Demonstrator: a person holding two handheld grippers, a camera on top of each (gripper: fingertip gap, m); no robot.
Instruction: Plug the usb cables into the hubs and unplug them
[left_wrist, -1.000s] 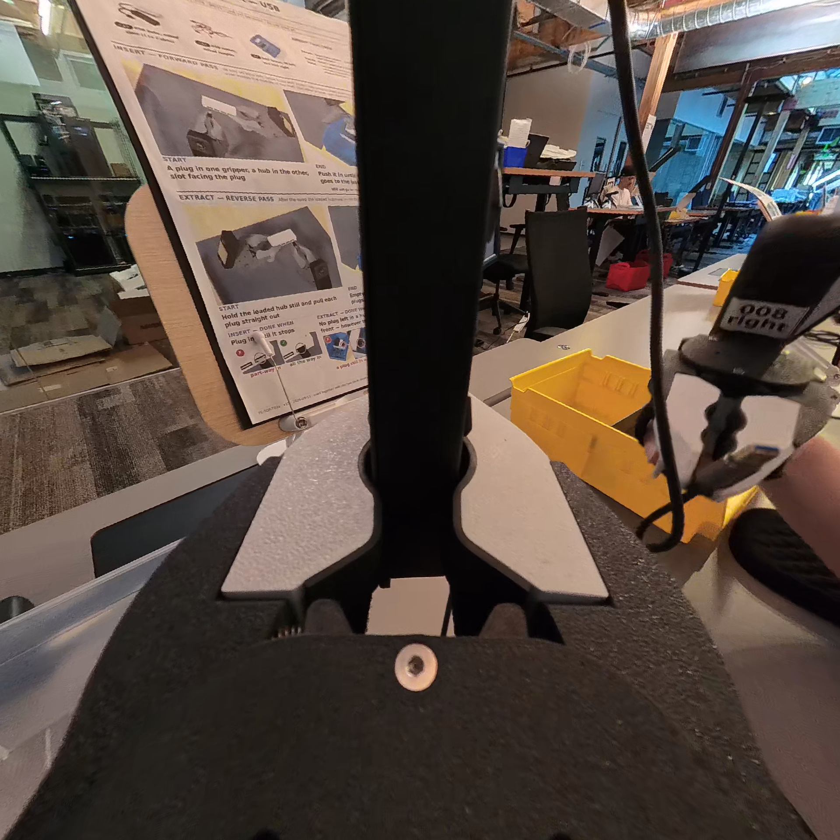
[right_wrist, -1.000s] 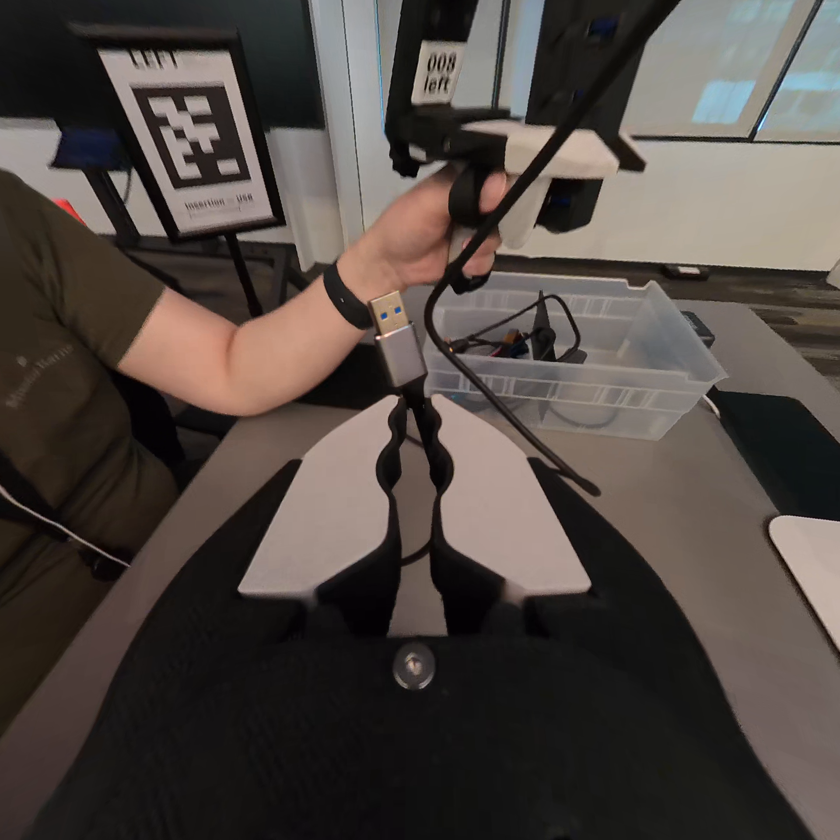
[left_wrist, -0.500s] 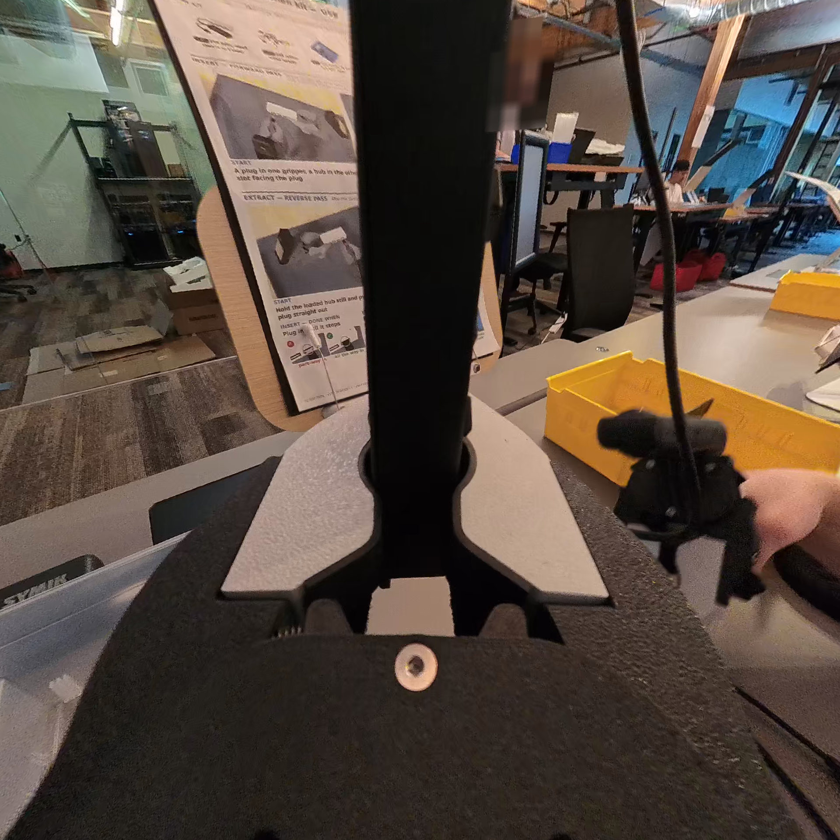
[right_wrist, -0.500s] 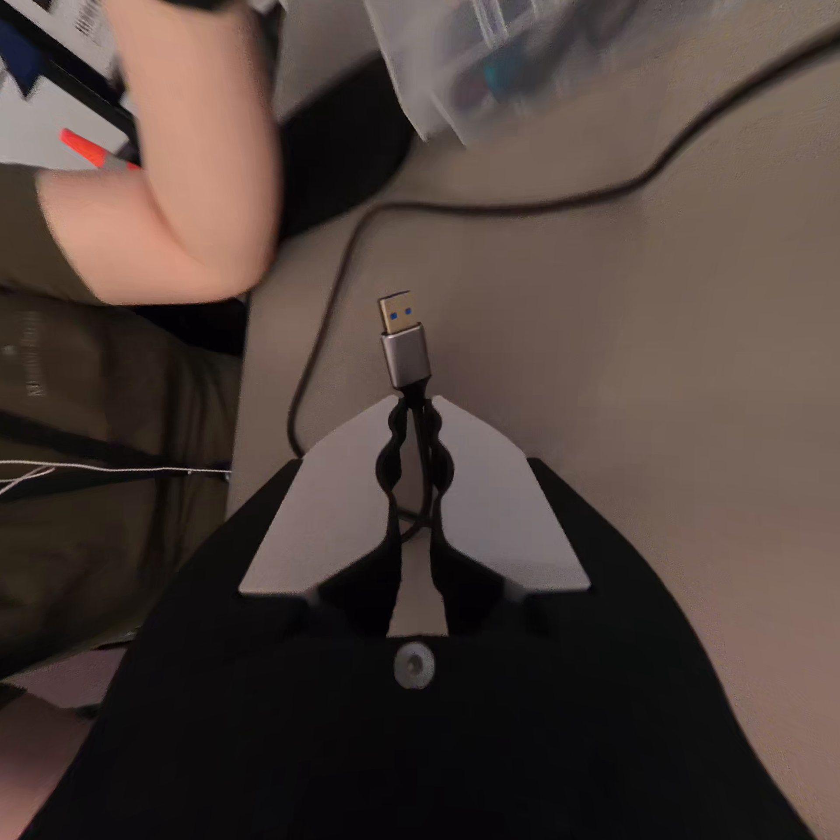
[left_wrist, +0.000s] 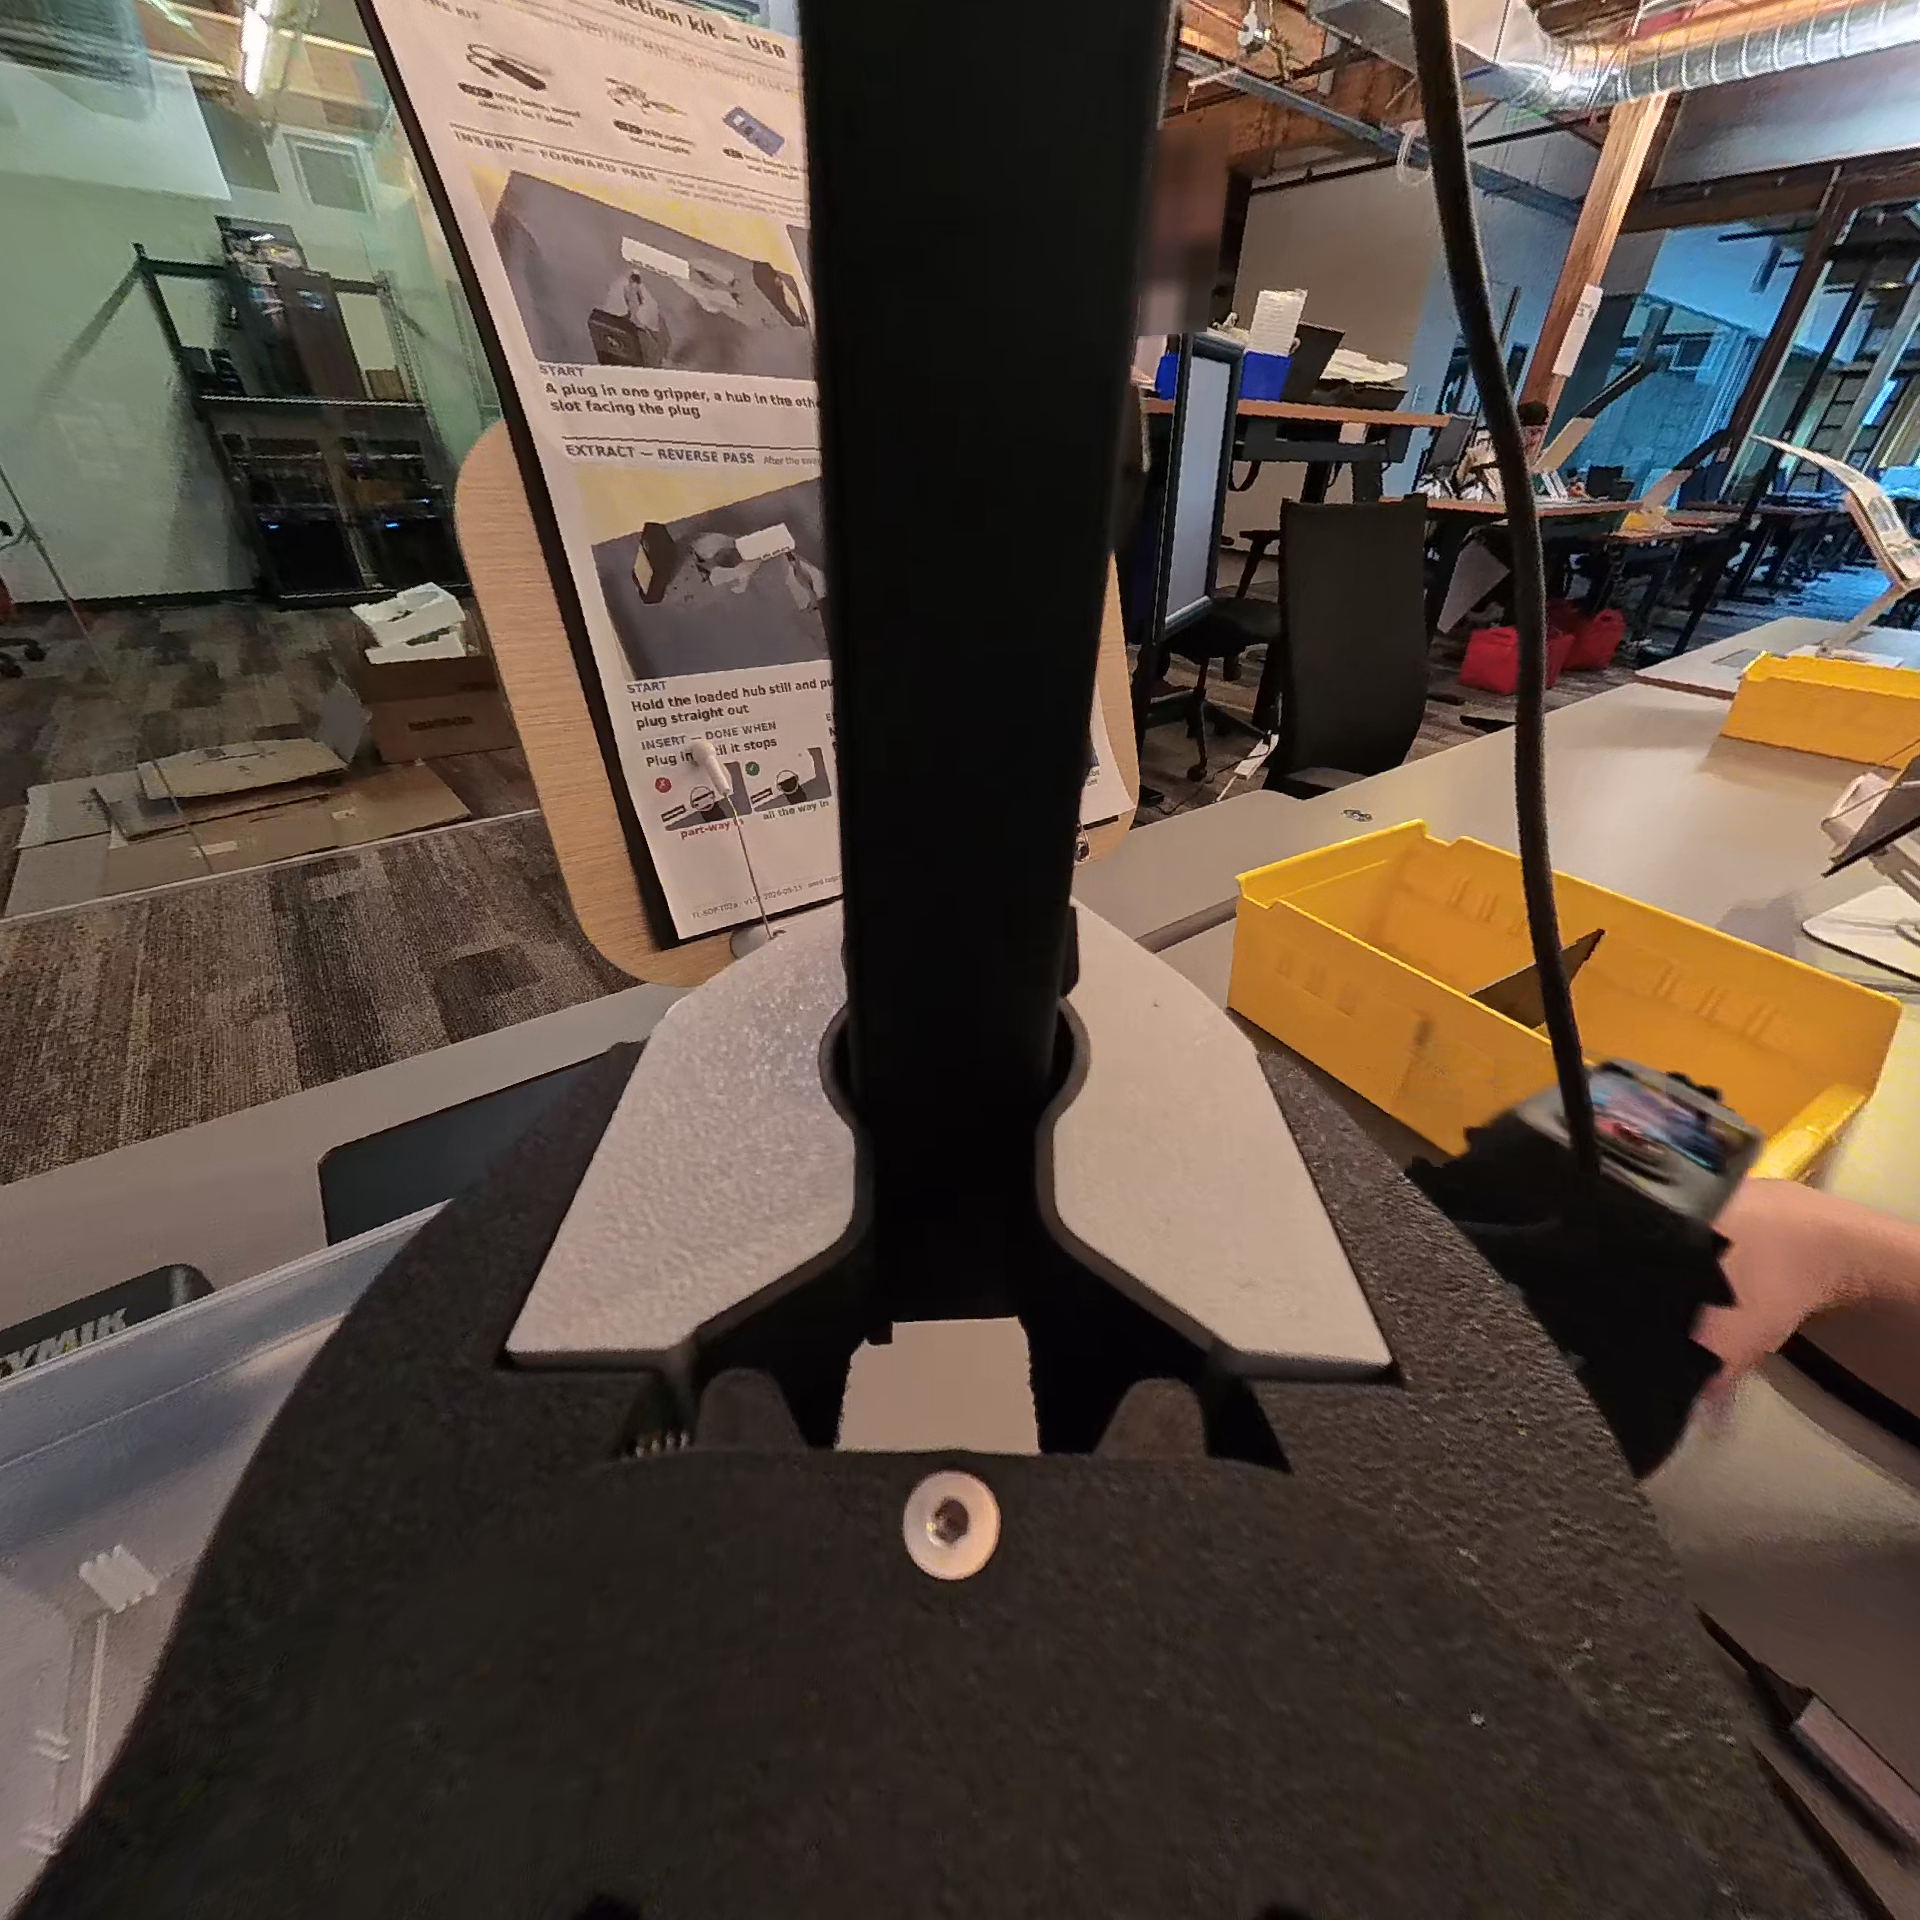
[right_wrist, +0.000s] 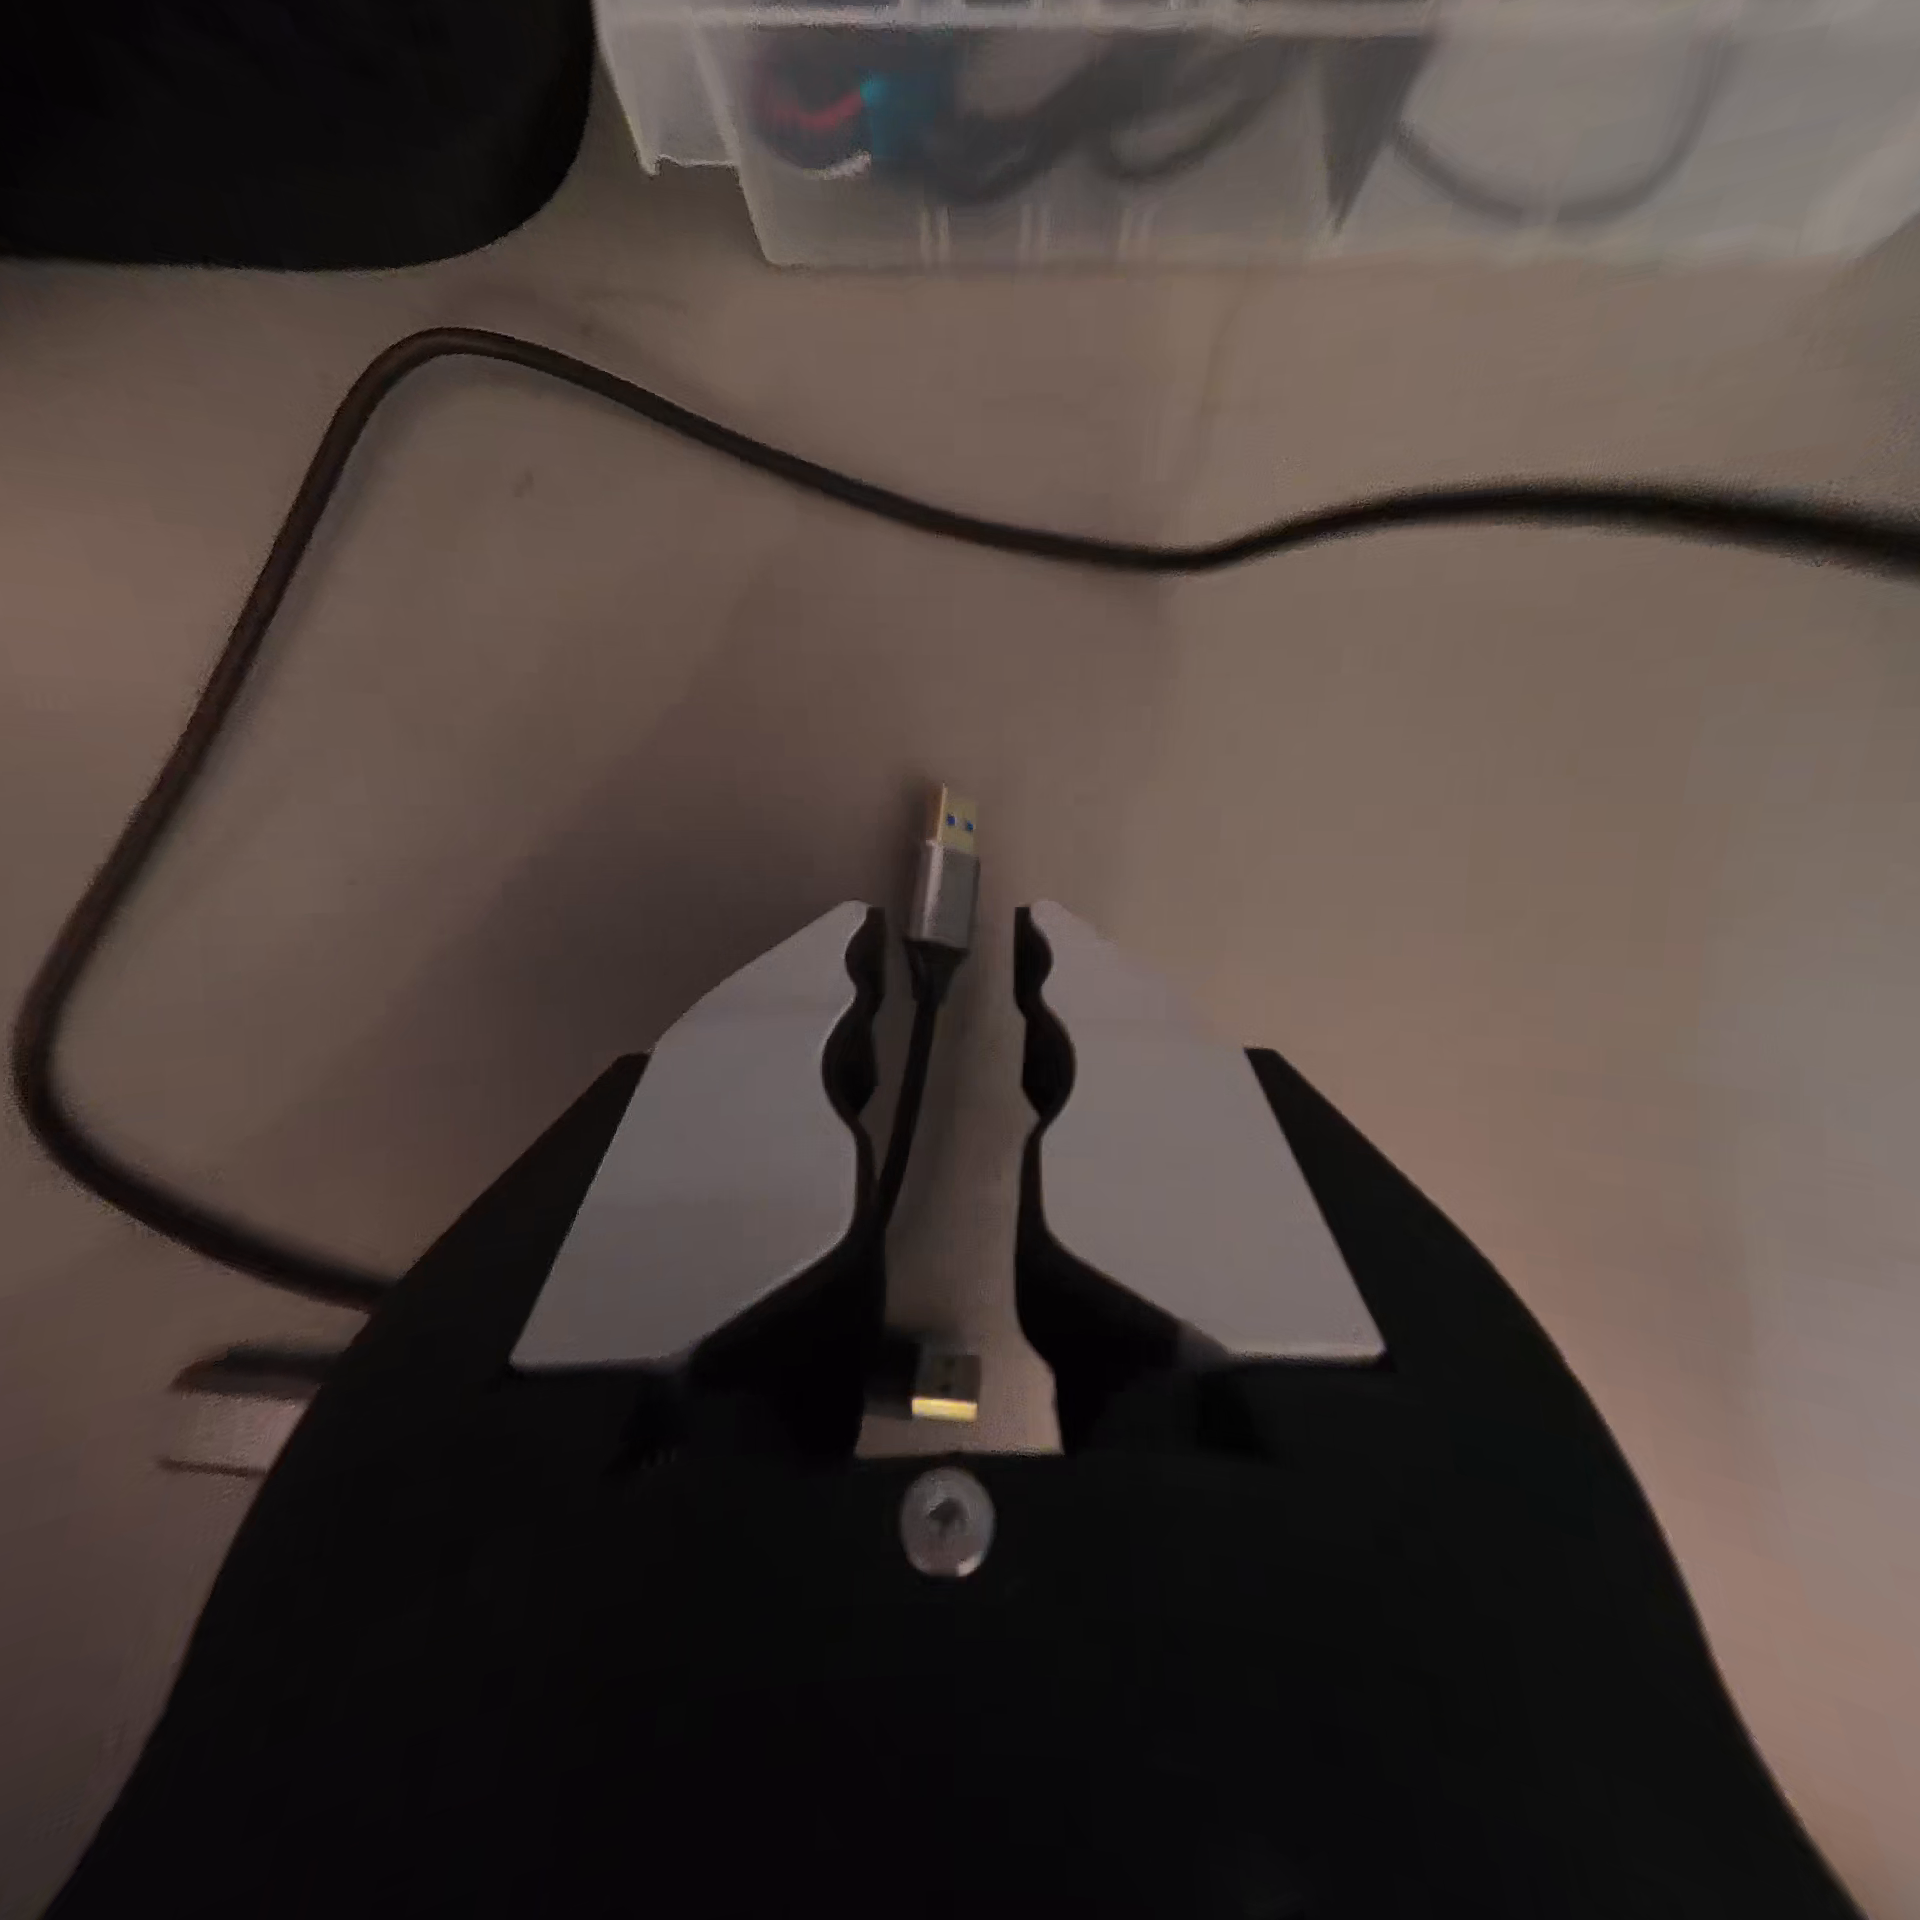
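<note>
Between my left hand-held gripper's (left_wrist: 956, 997) fingers stands one black hub (left_wrist: 977, 520), clamped upright. Only the right wrist view shows my right hand-held gripper (right_wrist: 948, 914) parted over the bench (right_wrist: 1455, 935), one grey USB plug (right_wrist: 945, 883) loose between its fingers, a second plug (right_wrist: 940, 1387) behind. One black cable (right_wrist: 727, 457), one clear bin (right_wrist: 1039, 125); one yellow bin (left_wrist: 1558, 997).

left hand-held gripper (left_wrist: 951, 997) clamped, right hand-held gripper (right_wrist: 948, 920) parted

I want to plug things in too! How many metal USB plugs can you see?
2. One USB plug is between the open right gripper fingertips; another USB plug sits nearer its base. The blurry clear bin may hide more.
</note>
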